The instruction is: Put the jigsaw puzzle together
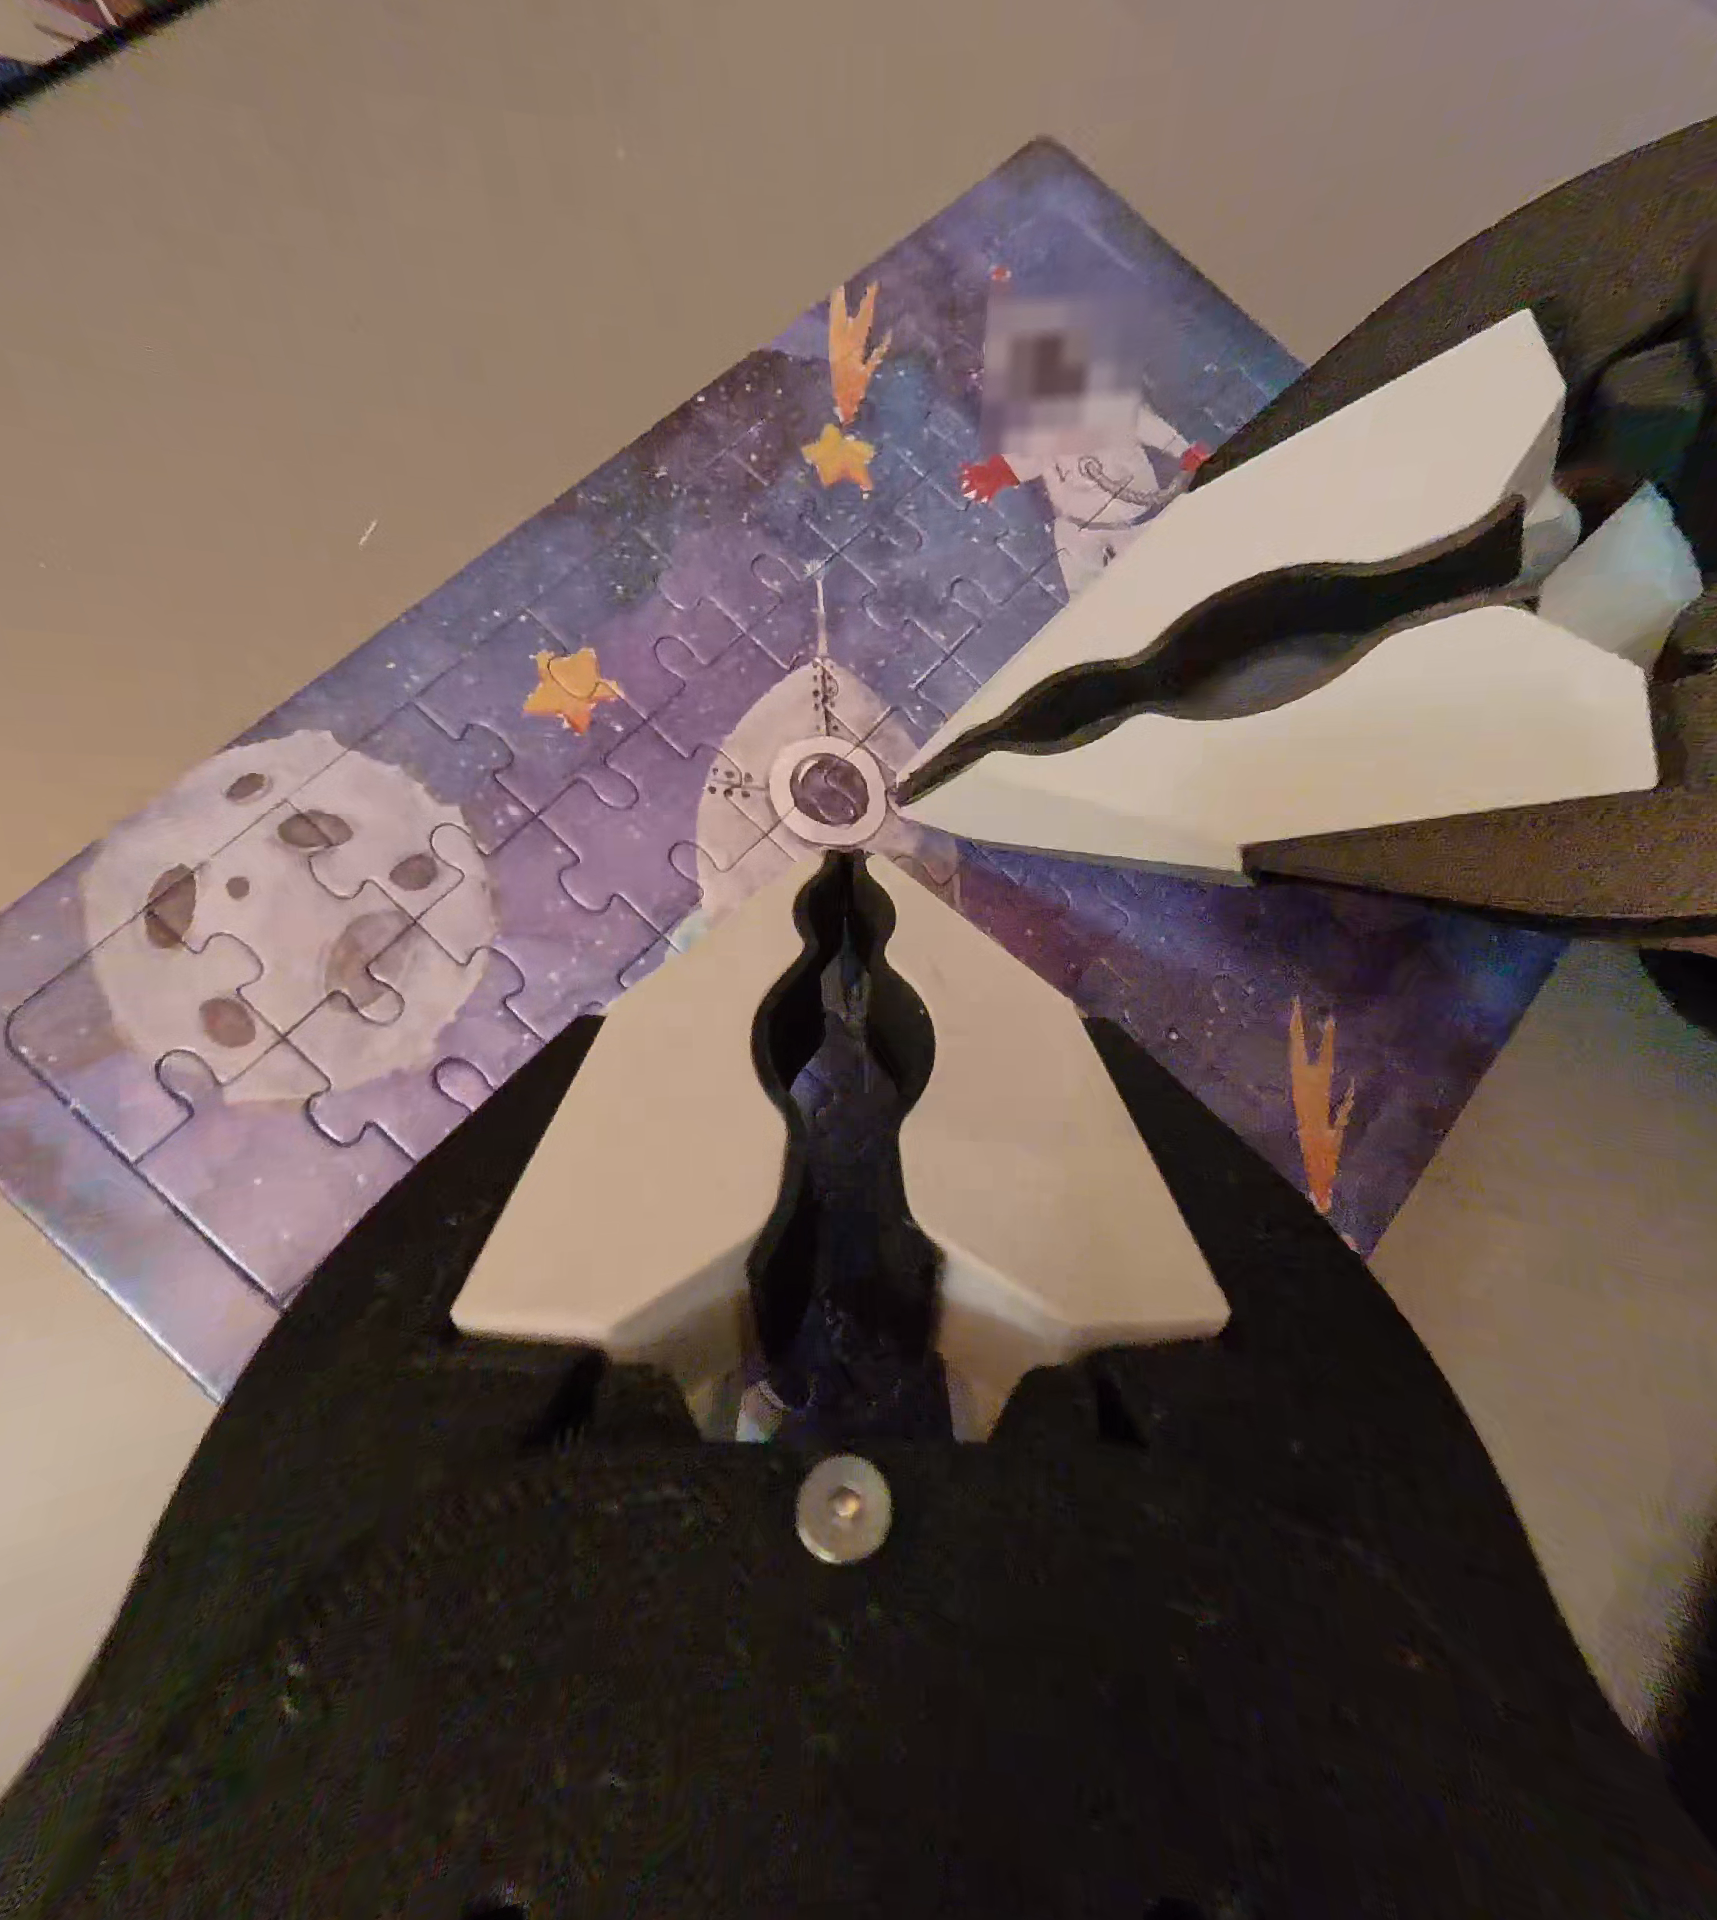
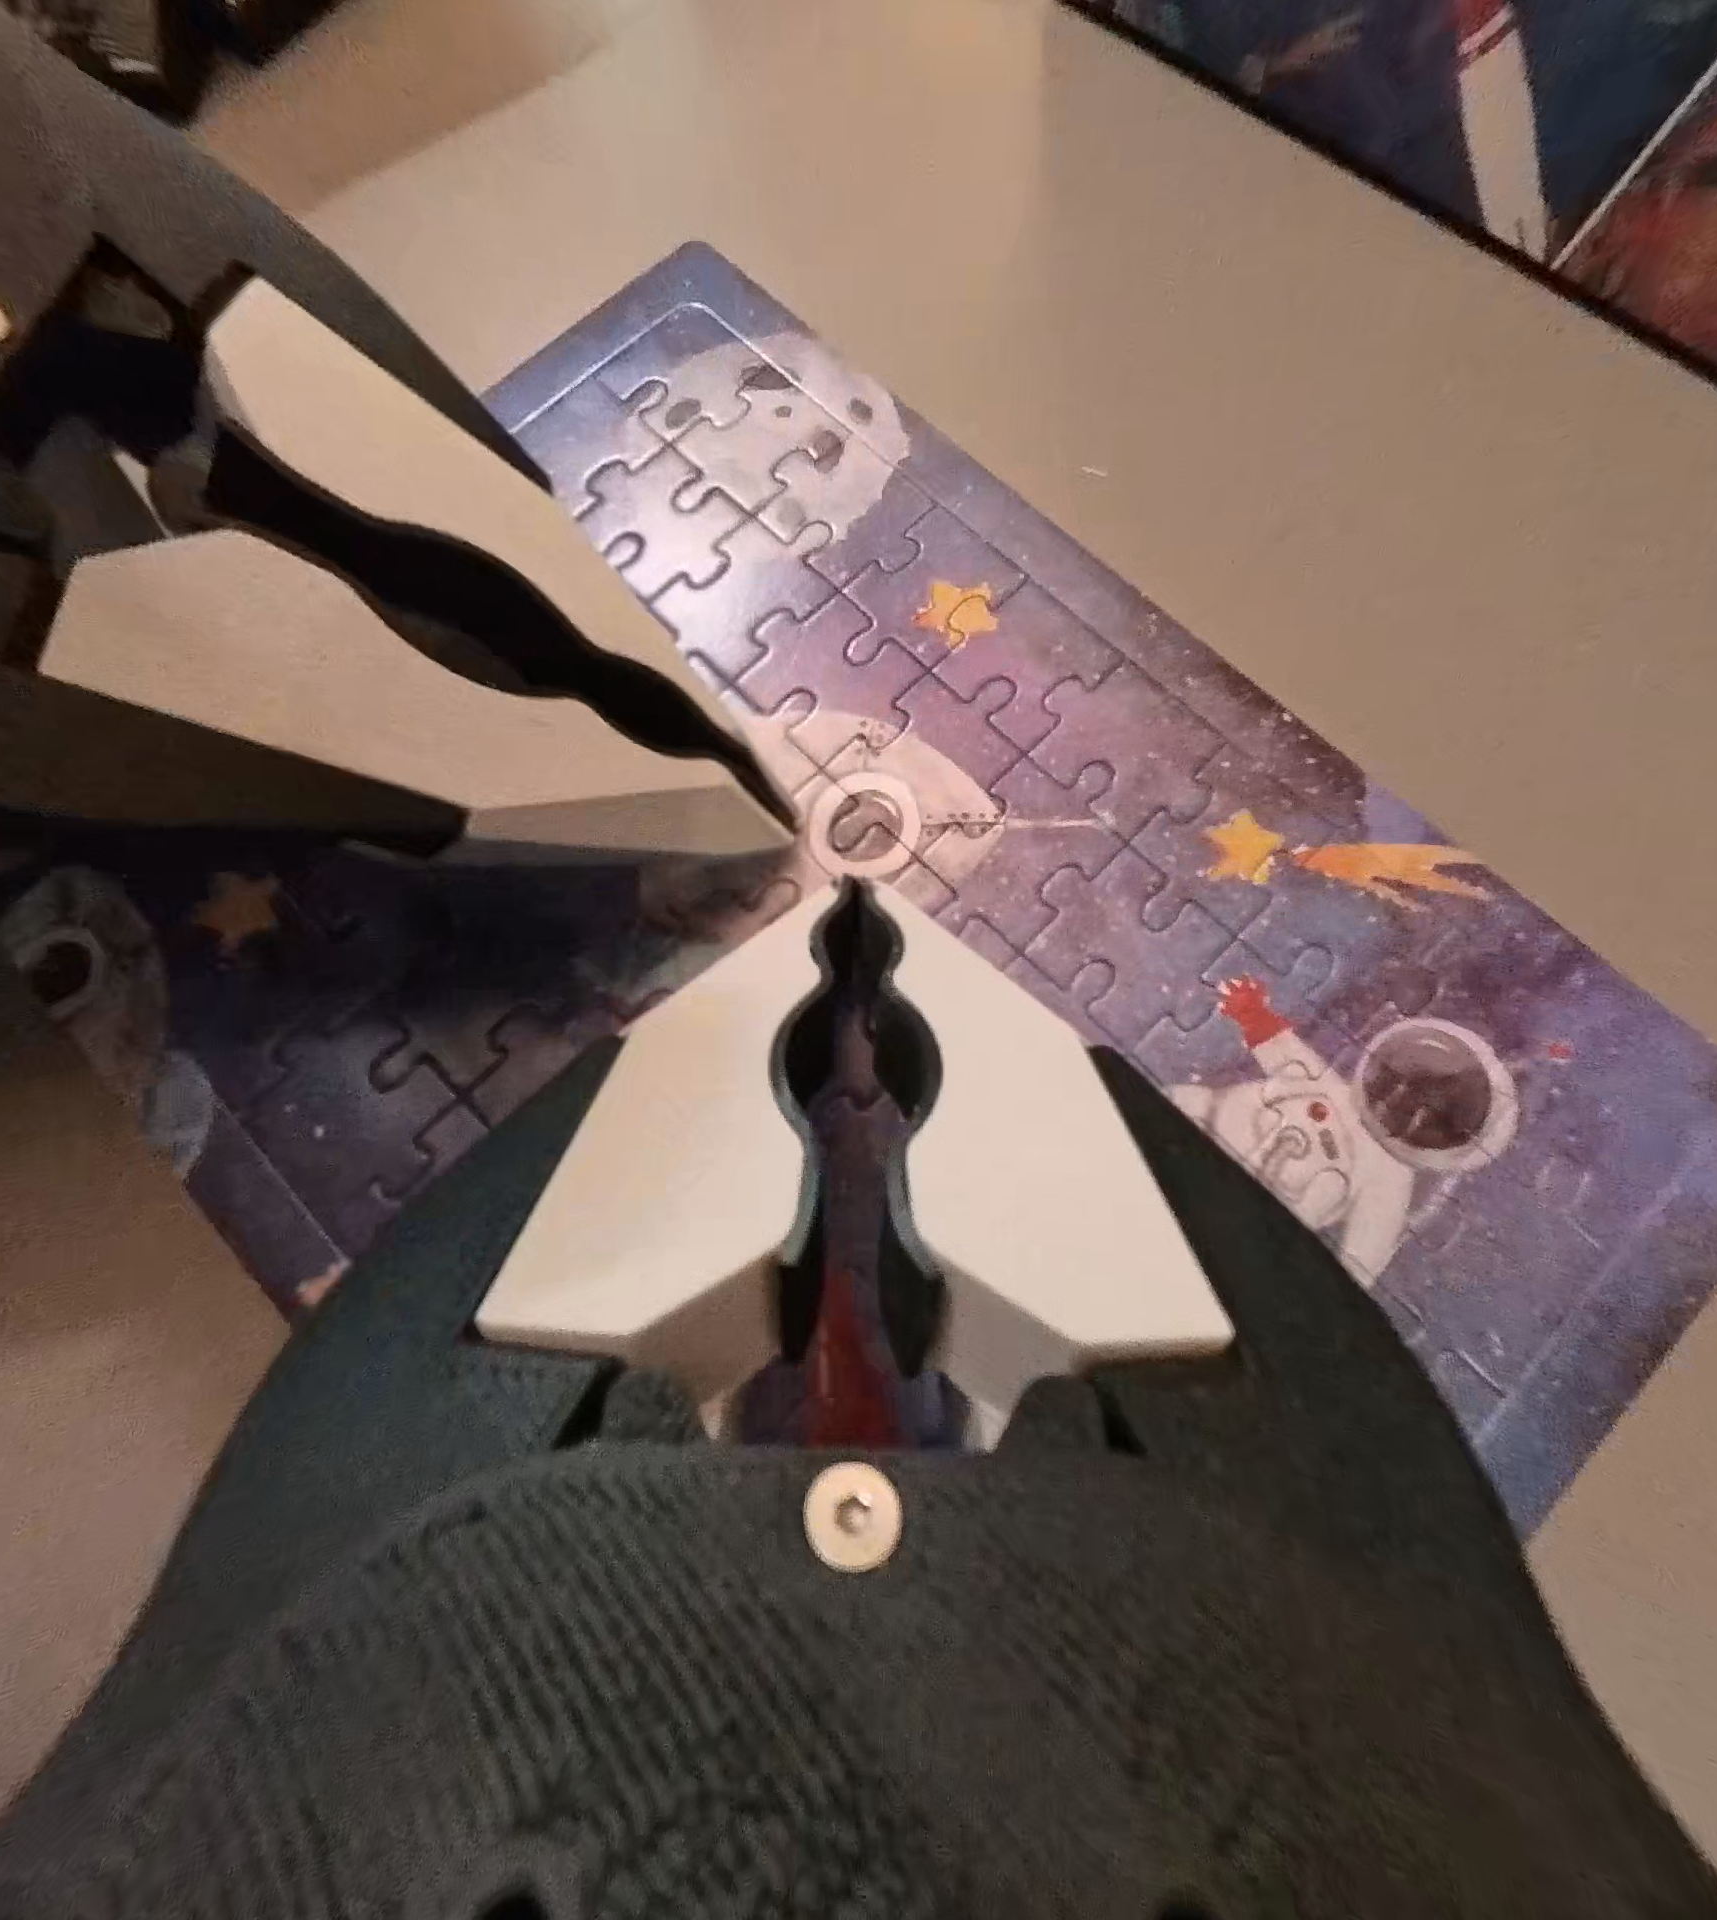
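Note:
The jigsaw puzzle (image 1: pixel 625 582) lies flat on the beige table: a purple space picture with a moon (image 1: pixel 282 894), stars, a rocket and an astronaut, its pieces joined inside a border. My left gripper (image 1: pixel 846 868) is shut, its tips touching the puzzle just below the rocket's round window (image 1: pixel 833 790). The right gripper (image 1: pixel 904 795) comes in from the right, also shut, its tips at the window's right edge. In the right wrist view the puzzle (image 2: pixel 1093 665) runs diagonally; my right gripper (image 2: pixel 849 899) is below the window (image 2: pixel 864 831) and the left gripper (image 2: pixel 794 819) beside it. Neither holds a piece.
The beige table (image 1: pixel 418 260) surrounds the puzzle. Its dark edge runs across the top left of the left wrist view (image 1: pixel 23 114) and the top right of the right wrist view (image 2: pixel 1456 218), with a colourful patterned surface (image 2: pixel 1685 187) beyond. My two grippers' fingertips are within a few centimetres of each other.

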{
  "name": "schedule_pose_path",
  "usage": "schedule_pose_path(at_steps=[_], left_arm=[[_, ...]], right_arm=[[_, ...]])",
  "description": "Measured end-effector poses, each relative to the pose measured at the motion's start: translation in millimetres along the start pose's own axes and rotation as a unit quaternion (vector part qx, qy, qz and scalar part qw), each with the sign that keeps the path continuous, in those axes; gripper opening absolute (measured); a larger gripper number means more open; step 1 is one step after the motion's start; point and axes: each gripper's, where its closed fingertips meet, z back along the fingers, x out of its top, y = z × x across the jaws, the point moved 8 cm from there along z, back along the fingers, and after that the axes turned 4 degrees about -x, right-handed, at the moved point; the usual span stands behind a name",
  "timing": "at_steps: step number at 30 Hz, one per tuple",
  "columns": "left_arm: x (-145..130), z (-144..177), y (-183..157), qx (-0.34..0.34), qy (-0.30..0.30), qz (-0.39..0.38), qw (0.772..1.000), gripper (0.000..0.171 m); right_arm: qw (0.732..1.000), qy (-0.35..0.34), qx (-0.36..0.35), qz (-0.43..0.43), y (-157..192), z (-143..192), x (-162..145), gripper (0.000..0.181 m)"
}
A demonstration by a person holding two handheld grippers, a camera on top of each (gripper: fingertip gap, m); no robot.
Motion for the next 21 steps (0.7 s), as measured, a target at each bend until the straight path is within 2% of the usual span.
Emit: schedule_pose_path(at_steps=[3,7,10,14,17,21], left_arm=[[-4,9,12,0.022,0.000,0.009,1.000,0.000],[-20,40,49,0.103,0.013,0.038,0.994,0.000],[-24,48,60,0.089,0.004,0.071,0.994,0.000],[0,25,32,0.020,-0.019,0.041,0.999,0.000],[15,0,15,0.012,-0.016,0.007,1.000,0.000],[19,-13,16,-0.003,-0.006,0.013,1.000,0.000]], right_arm=[[0.999,0.012,-0.037,-0.010,-17,13,-12,0.000],[0.993,0.033,-0.104,-0.055,-59,44,-41,0.000],[0.990,0.039,-0.116,-0.070,-74,49,-45,0.000],[0.998,0.011,-0.051,-0.034,-43,20,-11,0.000],[1.000,0.001,-0.013,0.000,-20,-4,12,0.000],[1.000,0.008,0.001,-0.006,-23,-13,11,0.000]])
